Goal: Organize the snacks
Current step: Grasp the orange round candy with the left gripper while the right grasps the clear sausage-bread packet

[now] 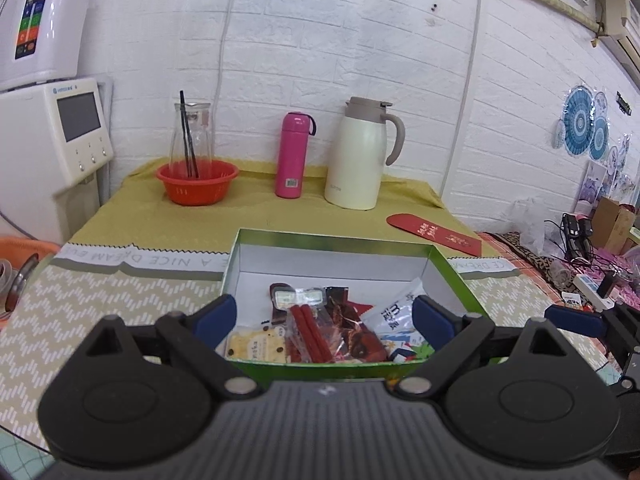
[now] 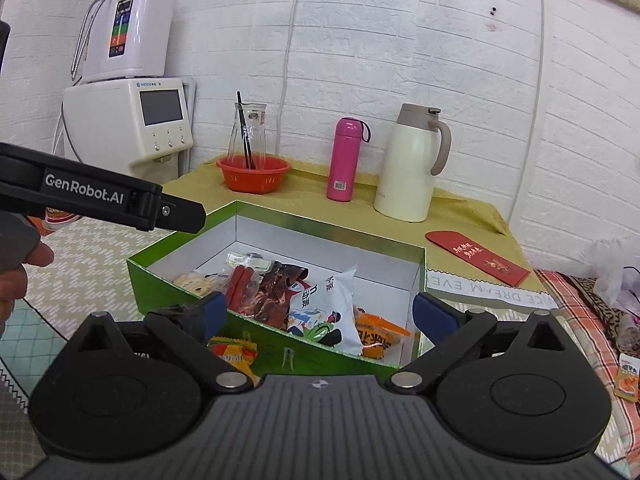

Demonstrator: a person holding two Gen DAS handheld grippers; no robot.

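Left wrist view: the left gripper, low in the centre of the frame, stands wide with nothing between its blue pads, hovering at the near edge of a green box. Inside the box, in the lower middle of the frame, lie the snacks: a red sausage pack, a cracker packet, a dark red wrapper and a white pouch.

Right wrist view: the right gripper is also wide and holds nothing, its pads framing the box's near wall. An orange packet rests in the box's near right corner. Another orange-yellow packet shows just outside the near wall, lower centre, and a small one lies at the far right edge of the frame.

Judging from this, one drop-off looks finished and both grippers are free. The next move calls for reaching a loose packet outside the box, closing on its thin edge, and carrying it over the wall.
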